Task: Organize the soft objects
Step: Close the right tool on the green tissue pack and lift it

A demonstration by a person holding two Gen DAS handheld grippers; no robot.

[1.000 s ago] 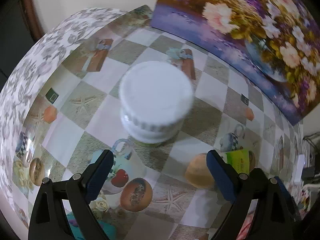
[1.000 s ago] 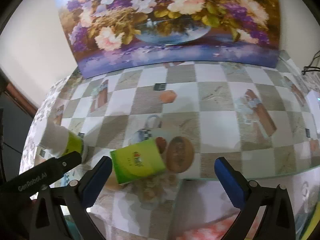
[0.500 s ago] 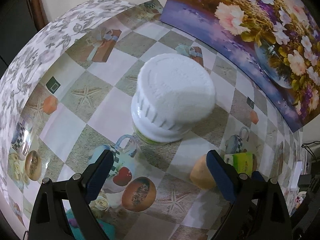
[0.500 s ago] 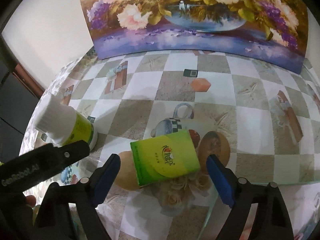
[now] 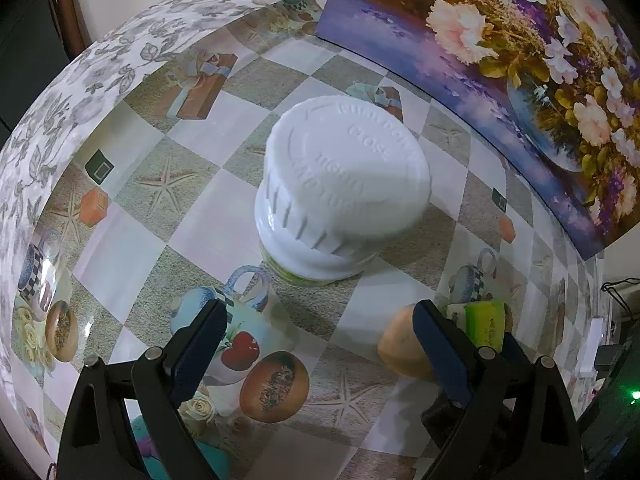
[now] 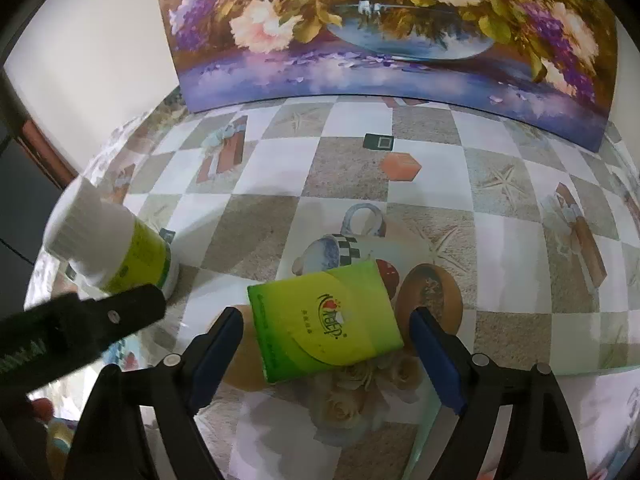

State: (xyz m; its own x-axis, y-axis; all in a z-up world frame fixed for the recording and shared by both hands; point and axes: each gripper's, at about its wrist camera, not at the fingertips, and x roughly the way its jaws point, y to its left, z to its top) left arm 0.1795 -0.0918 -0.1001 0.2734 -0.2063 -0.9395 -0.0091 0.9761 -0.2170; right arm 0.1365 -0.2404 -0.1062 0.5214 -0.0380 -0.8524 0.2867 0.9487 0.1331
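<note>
Raised lettering rings the white ribbed screw cap of the plastic bottle; the words "CLOSE" and "TIGHTLY" can be made out, the rest is too faint. The bottle's body carries a yellow-green label whose print is too small to read. The green and yellow soft tissue pack bears a small red and green logo with slanted script that stays illegible.

Both stand on a tabletop covered in a glossy checked cloth of white and sandy squares, printed with starfish, mugs, gift boxes and bread rolls; its hanging edge shows grey leaves. A painted canvas of pink and purple flowers in a blue vase leans against the pale wall at the tabletop's back edge.

The tissue pack lies flat and slightly askew near the front edge of the tabletop, right of the bottle. The right gripper hangs over it, its blue-padded fingers closing with the pack between them, a gap still showing at each side. The left gripper hovers above the upright bottle with fingers spread wide, nothing between them; the bottle sits beyond their tips.
</note>
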